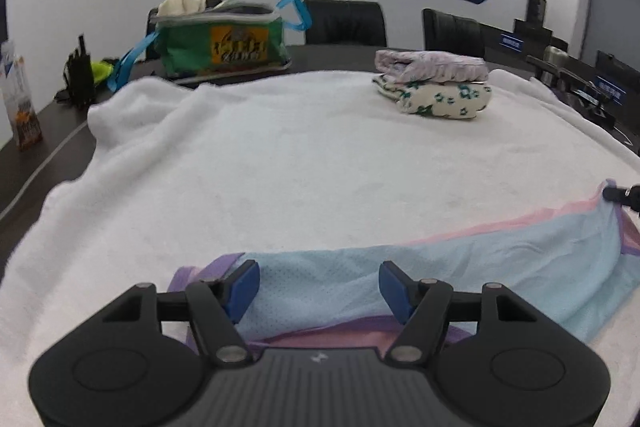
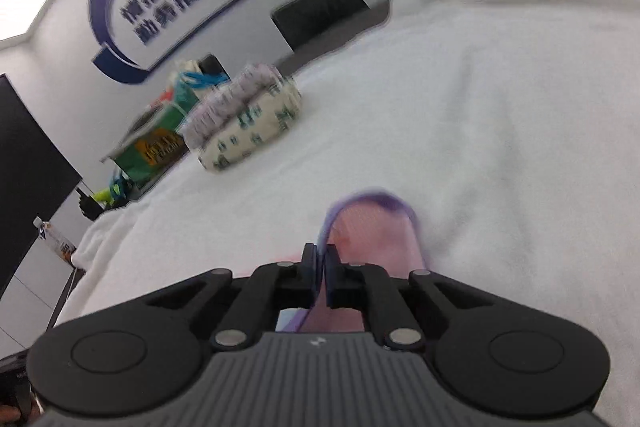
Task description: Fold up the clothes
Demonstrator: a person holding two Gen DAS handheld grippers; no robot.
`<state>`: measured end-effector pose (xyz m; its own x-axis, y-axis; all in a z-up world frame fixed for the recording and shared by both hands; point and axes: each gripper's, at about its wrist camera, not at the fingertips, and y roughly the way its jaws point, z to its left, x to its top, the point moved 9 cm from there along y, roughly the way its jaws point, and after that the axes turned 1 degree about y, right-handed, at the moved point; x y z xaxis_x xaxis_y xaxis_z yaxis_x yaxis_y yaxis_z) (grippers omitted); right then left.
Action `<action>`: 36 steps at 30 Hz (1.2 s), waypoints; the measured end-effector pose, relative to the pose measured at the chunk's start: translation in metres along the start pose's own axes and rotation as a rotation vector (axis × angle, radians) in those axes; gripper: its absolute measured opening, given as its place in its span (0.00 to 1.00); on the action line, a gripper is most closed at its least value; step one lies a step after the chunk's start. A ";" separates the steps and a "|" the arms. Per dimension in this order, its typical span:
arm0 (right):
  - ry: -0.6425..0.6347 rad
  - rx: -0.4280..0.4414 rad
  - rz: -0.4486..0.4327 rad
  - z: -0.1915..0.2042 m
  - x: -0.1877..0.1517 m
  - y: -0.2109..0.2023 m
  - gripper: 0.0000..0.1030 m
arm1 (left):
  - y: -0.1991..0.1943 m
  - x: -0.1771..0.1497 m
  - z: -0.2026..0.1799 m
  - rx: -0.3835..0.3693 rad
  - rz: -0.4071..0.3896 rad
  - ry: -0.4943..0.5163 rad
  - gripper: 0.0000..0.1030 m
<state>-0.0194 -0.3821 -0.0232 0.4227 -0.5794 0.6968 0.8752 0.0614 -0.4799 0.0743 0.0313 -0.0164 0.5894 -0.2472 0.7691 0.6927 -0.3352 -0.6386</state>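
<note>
item: garment [image 1: 460,267], thin mesh cloth in pale blue, pink and purple. it lay along the lower part of the left wrist frame, stretched from bottom centre up to the right edge, on a white blanket [image 1: 300,155] that covered most of the table.

item: left gripper [image 1: 318,289], bottom centre of its own frame. its jaws stood apart, blue pads either side of a stretch of the pale blue cloth, which lay between them; whether the pads touched the cloth could not be told.

item: right gripper [image 2: 320,271], bottom centre of the right wrist frame. its jaws were together, clamped on the pink, purple-edged end of the garment, which poked out beyond the tips. in the left wrist frame its black tip showed at the far right edge, holding up a corner of the cloth.

item: folded clothes [image 1: 434,83], two pieces stacked, a pale printed one on a cream one with green flowers, upper right of the left wrist frame, resting on the blanket well apart from the garment.

item: green bag [image 1: 224,45] with blue straps, upper left, on the dark table [image 1: 48,151] beyond the blanket's edge.

item: carton [image 1: 20,103], far left edge, upright on the table.

item: black chairs [image 1: 344,21], upper centre, behind the table against a white wall with blue lettering.
</note>
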 end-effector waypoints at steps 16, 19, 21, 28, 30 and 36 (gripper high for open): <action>0.036 -0.111 -0.039 -0.022 0.017 0.003 0.32 | -0.010 0.006 0.016 0.090 -0.060 -0.061 0.63; -0.121 -0.116 -0.099 0.004 0.020 -0.023 0.32 | -0.032 0.013 0.007 0.046 -0.107 -0.058 0.64; -0.254 -0.060 -0.086 0.034 0.008 -0.030 0.32 | -0.037 0.015 -0.016 -0.049 -0.115 -0.030 0.64; -0.567 0.091 0.110 0.119 -0.072 0.009 0.28 | -0.005 -0.004 -0.085 -0.116 -0.046 0.140 0.65; -0.582 0.072 0.191 0.115 -0.083 0.021 0.28 | 0.000 -0.013 -0.082 -0.103 -0.018 0.121 0.65; -0.640 0.089 0.151 0.125 -0.077 0.007 0.40 | -0.019 -0.032 -0.093 -0.124 -0.031 0.225 0.73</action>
<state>-0.0163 -0.2353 -0.0134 0.5745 0.0361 0.8177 0.7999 0.1872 -0.5702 0.0036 -0.0394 -0.0269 0.4517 -0.4260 0.7839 0.6449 -0.4513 -0.6168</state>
